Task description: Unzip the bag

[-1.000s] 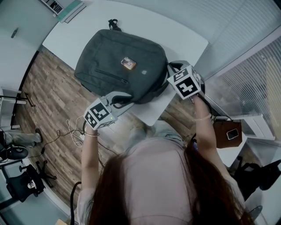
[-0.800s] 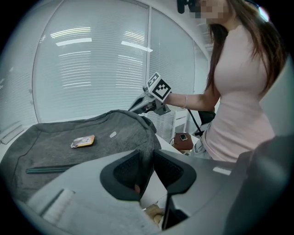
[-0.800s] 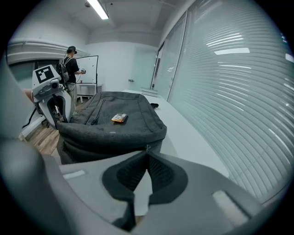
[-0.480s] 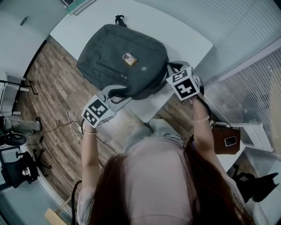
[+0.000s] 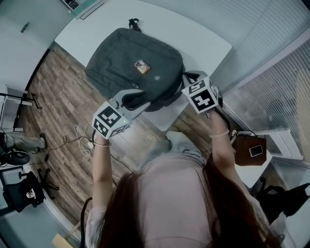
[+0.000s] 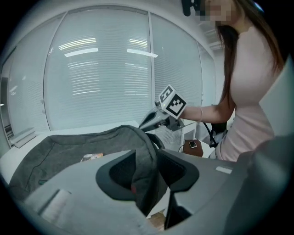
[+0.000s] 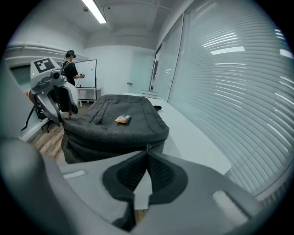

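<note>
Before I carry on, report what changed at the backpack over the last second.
The left tool has just been opening its jaws, releasing the backpack fold, which still hangs between them. Unchanged: the right tool stays shut on the zipper pull, and the backpack lies in place on the white table.

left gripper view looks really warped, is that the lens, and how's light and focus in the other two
Left gripper view: fisheye lens, dark corners, window blinds bowed, a mosaic patch at top. Right gripper view: same bowing, ceiling light strip glaring, backpack sharp. Head view: even cool light, table edges curved.
</note>
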